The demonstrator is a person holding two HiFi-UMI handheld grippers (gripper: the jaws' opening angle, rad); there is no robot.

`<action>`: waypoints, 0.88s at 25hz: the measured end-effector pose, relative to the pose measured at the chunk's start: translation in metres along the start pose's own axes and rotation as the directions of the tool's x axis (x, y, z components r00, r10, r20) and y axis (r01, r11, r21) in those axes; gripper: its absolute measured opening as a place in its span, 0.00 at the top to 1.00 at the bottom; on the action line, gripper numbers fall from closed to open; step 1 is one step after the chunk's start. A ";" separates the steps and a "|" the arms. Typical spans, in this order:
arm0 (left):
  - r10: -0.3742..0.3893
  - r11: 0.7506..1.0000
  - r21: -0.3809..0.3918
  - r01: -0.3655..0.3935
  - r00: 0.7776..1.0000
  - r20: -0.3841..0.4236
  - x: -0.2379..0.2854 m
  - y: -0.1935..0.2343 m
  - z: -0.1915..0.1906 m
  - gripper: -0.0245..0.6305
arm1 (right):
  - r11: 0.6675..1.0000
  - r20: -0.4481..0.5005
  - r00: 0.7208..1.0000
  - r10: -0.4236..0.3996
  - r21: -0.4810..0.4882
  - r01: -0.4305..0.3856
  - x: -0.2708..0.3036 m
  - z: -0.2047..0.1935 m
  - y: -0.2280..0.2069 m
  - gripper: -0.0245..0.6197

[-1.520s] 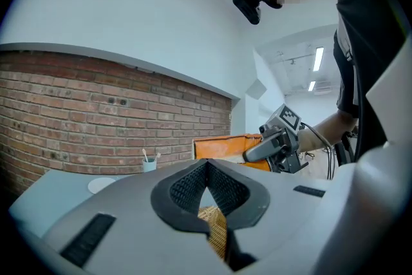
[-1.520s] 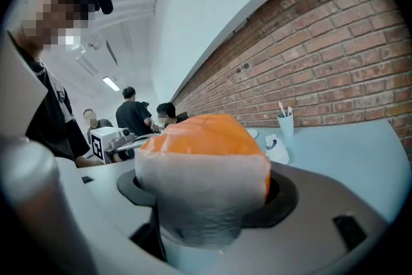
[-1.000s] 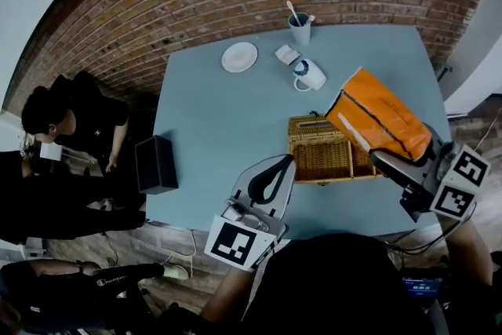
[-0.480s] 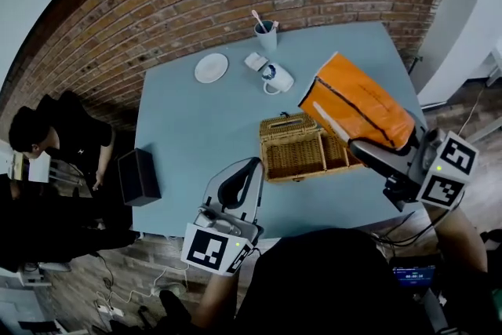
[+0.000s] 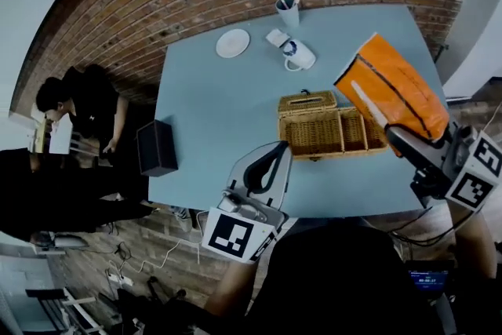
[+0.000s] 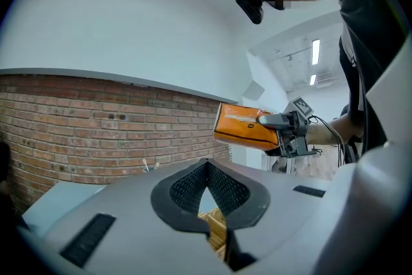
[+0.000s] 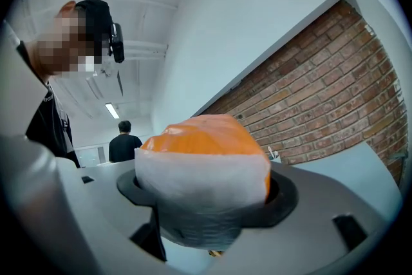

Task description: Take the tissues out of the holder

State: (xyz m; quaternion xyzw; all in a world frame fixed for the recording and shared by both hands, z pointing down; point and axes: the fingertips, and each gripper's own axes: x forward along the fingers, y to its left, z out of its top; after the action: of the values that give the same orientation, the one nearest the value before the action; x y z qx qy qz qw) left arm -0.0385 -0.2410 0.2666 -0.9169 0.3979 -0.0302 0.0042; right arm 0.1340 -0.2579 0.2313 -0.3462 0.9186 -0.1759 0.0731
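My right claw (image 5: pixel 392 129) is clenched on the orange tissue pack (image 5: pixel 396 82). The pack is out of the wicker holder (image 5: pixel 329 133), tilted in the air above its right end. The holder sits on the blue worktop (image 5: pixel 212 114). My left claw (image 5: pixel 271 165) is closed on nothing, tips together, over the worktop's near edge.

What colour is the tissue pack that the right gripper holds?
Orange with a dark stripe; the tissue pack shows best in the head view.
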 end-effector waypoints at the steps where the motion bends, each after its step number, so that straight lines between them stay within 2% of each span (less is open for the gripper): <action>1: -0.006 1.000 0.002 0.006 1.000 0.005 0.003 -0.004 -0.001 0.96 | 1.000 0.003 1.000 -0.003 -0.007 0.003 -0.004 -0.001 -0.003 0.43; 12: 0.034 0.999 -0.014 -0.034 0.999 -0.008 -0.011 -0.004 -0.007 0.96 | 1.000 0.007 1.000 0.009 -0.014 -0.009 -0.004 -0.017 0.023 0.43; 22: 0.051 0.999 -0.018 -0.051 0.999 0.007 -0.065 -0.003 -0.010 0.96 | 0.999 0.004 1.000 0.026 -0.021 -0.026 0.000 -0.029 0.052 0.43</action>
State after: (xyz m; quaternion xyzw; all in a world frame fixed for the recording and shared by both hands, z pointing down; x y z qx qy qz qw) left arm -0.0813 -0.1918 0.2730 -0.9065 0.4216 -0.0230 -0.0016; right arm 0.0942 -0.2136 0.2389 -0.3353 0.9247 -0.1644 0.0736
